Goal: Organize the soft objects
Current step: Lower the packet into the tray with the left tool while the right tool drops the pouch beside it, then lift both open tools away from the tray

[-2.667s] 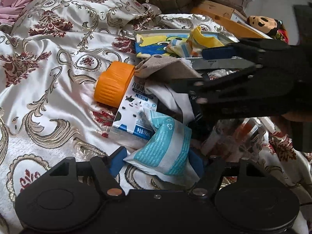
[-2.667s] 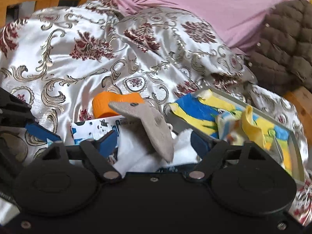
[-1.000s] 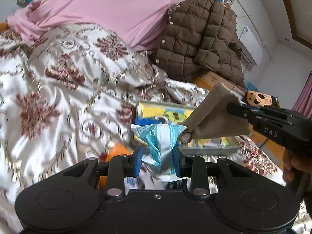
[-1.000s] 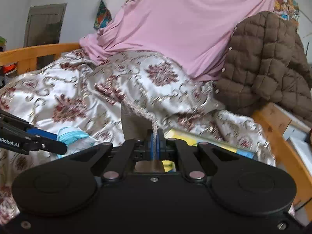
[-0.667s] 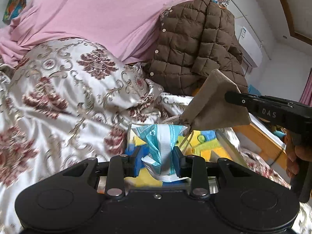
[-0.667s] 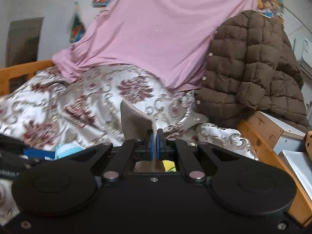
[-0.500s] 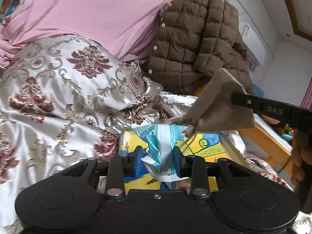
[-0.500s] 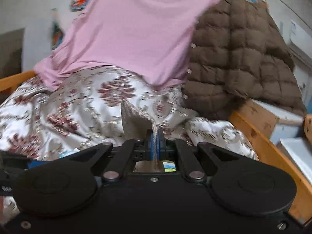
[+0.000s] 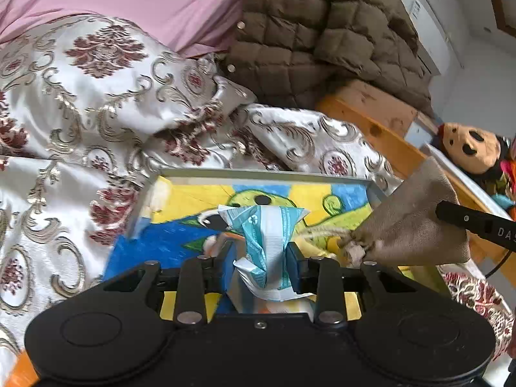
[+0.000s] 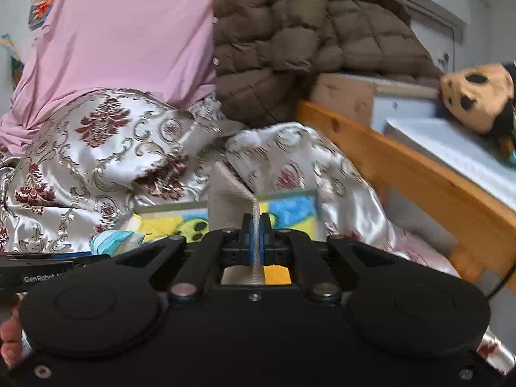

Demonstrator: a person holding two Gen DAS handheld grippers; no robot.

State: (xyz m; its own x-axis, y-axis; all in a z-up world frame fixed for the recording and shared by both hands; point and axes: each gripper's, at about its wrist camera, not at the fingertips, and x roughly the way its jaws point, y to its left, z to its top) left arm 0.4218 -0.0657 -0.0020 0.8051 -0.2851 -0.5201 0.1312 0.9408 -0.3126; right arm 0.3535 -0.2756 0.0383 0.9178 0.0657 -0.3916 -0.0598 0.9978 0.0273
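My left gripper (image 9: 259,258) is shut on a crumpled teal-and-white soft packet (image 9: 264,235), held above a shallow grey tray (image 9: 258,173) with a blue and yellow cartoon picture in its bottom. My right gripper (image 10: 256,242) is shut on a beige drawstring cloth pouch (image 10: 225,206), seen edge-on between its blue pads. In the left wrist view that pouch (image 9: 416,225) hangs at the right, over the tray's right edge, with its cord ends trailing left. The packet's tip (image 10: 113,238) shows low left in the right wrist view, where the tray (image 10: 290,208) lies just ahead.
The tray rests on a white satin quilt (image 9: 96,113) with red and gold patterns. Behind it lie a pink sheet (image 9: 129,3) and a brown quilted jacket (image 9: 322,32). A wooden bed rail (image 10: 403,174) runs along the right, with a plush toy (image 10: 477,96) beyond it.
Both grippers have swung right and slightly down with their loads. The tray now fills the view below the packet, and the pouch has come down over the tray's right edge.
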